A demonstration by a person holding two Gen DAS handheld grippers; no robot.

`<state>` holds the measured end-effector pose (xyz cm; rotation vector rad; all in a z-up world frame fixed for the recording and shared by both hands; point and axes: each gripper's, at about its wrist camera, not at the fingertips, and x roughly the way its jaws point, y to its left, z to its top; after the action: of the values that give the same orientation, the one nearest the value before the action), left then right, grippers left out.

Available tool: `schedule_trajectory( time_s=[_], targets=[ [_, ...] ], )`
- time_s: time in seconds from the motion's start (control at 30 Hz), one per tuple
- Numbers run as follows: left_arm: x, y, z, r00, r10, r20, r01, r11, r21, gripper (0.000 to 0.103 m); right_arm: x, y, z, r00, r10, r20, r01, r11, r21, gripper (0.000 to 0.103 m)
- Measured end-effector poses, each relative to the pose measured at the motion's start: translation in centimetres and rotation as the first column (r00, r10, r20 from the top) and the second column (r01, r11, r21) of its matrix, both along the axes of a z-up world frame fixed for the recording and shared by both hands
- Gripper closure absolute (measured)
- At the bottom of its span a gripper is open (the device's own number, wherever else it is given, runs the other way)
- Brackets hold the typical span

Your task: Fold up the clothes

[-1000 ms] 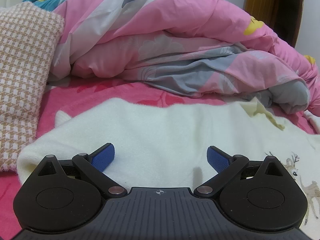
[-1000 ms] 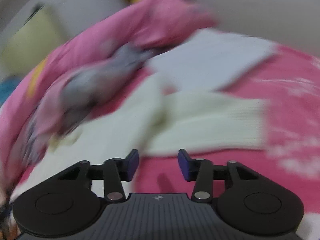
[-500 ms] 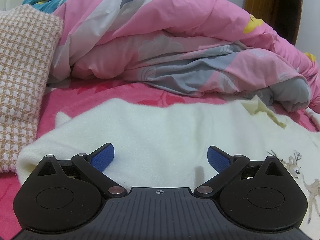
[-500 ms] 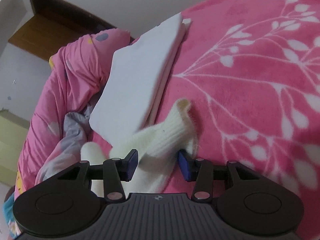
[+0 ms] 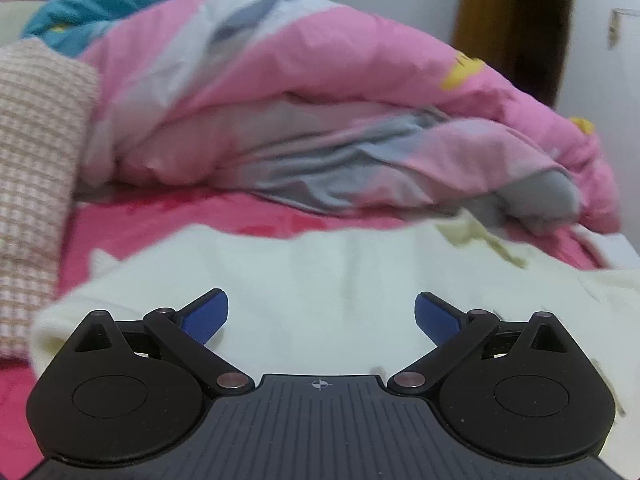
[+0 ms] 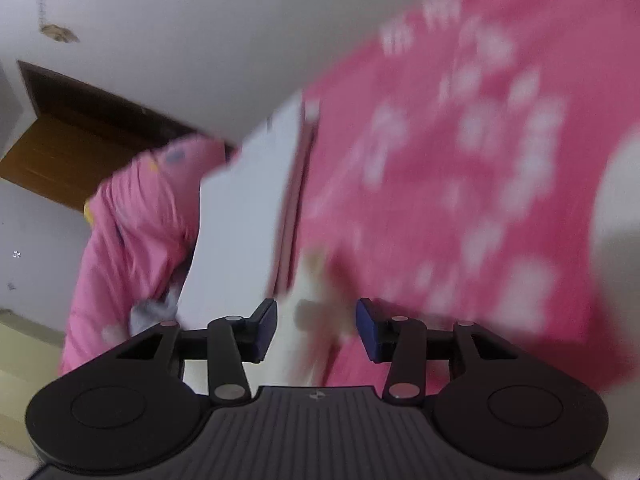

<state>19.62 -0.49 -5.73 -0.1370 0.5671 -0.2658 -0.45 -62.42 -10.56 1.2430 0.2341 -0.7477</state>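
The soft white sweater (image 5: 328, 280) lies spread flat on the pink bed. Its knit sleeve (image 6: 316, 320) looks blurry, maybe lifted up a little.

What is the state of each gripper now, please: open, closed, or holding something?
Left gripper: open, holding nothing, above the cream sweater.
Right gripper: jaws partly open around the cream sleeve; the blur hides whether the pads press it.

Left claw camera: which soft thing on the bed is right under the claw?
The cream sweater, plain and pale, lies spread right under the open left claw. The pink quilt is heaped behind it; the checked pillow sits off to the side.
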Motion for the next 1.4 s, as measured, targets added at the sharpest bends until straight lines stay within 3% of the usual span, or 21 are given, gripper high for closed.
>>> schedule_trajectory(
  time_s=[0.17, 0.33, 0.4, 0.53, 0.6, 0.67, 0.73, 0.97, 1.13, 1.4],
  targets=[
    [0.1, -1.4, -1.1, 0.997, -0.069, -0.042, 0.069, 0.998, 0.014, 0.002, -0.4, -2.7, -1.3, 0.999, 0.050, 0.006, -0.050, 0.999, 0.015, 0.056],
    [0.3, -2.7, -2.3, 0.992, -0.093, -0.083, 0.101, 0.990, 0.098, 0.001, 1.3, -2.3, -0.8, 0.987, 0.160, -0.019, -0.161, 0.984, -0.073, 0.055],
    [0.3, -2.7, -2.3, 0.992, -0.095, -0.083, 0.103, 0.990, 0.099, 0.001, 2.1, -1.8, -0.4, 0.976, 0.215, -0.030, -0.217, 0.970, -0.113, 0.055],
    [0.3, -2.6, -2.4, 0.992, -0.095, -0.086, 0.104, 0.990, 0.096, 0.000, 3.9, -0.3, 0.4, 0.945, 0.298, -0.138, -0.321, 0.926, -0.197, 0.056],
    [0.3, -2.6, -2.4, 0.992, -0.096, -0.086, 0.105, 0.989, 0.100, 0.000, 4.4, 0.4, 0.7, 0.930, 0.307, -0.201, -0.350, 0.908, -0.231, 0.064],
    [0.4, -2.7, -2.4, 0.992, -0.097, -0.087, 0.106, 0.989, 0.103, 0.000, 4.8, 0.9, 1.3, 0.915, 0.312, -0.254, -0.377, 0.887, -0.267, 0.085],
    [0.4, -2.7, -2.4, 0.992, -0.098, -0.086, 0.106, 0.989, 0.104, 0.000, 4.9, 1.8, 2.8, 0.906, 0.317, -0.280, -0.401, 0.856, -0.326, 0.089],
    [0.4, -2.6, -2.4, 0.991, -0.100, -0.087, 0.108, 0.989, 0.097, 0.000, 3.3, 3.9, 10.9, 0.915, 0.252, -0.315, -0.393, 0.731, -0.557, 0.091],
    [0.3, -2.6, -2.4, 0.991, -0.100, -0.087, 0.109, 0.990, 0.095, 0.000, 1.8, 1.7, 15.0, 0.926, 0.102, -0.365, -0.331, 0.685, -0.649, 0.091],
    [0.3, -2.6, -2.4, 0.991, -0.100, -0.086, 0.109, 0.989, 0.099, 0.000, 2.5, -2.8, 18.3, 0.894, -0.057, -0.444, -0.307, 0.644, -0.701, 0.092]
  ],
)
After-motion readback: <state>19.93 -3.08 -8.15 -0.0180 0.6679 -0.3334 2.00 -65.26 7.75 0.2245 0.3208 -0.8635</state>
